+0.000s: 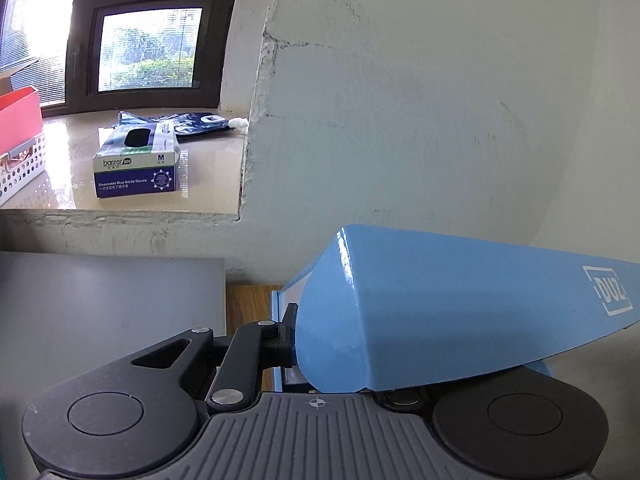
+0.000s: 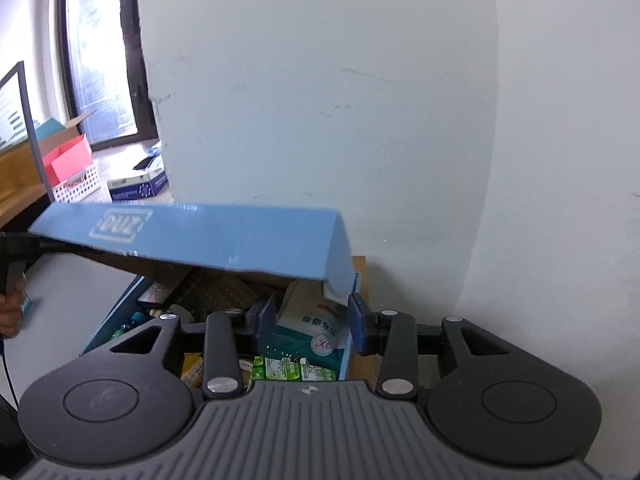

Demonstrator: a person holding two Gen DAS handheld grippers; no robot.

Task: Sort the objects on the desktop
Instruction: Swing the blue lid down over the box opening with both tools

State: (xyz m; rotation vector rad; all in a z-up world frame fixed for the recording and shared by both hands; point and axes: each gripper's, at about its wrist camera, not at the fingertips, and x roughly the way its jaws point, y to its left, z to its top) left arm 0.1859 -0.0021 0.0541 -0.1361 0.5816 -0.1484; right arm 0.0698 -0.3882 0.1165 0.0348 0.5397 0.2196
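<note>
Left gripper point(image 1: 298, 344) clamping blue lid point(image 1: 440, 320), holding it raised; right gripper point(image 2: 312, 320) gaping over box contents point(image 2: 304, 344); keeping lid level advisable

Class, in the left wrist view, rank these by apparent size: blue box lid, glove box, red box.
1. Blue box lid, though nearness inflates it.
2. Glove box.
3. Red box, cut off by the frame edge, so unsure.
</note>
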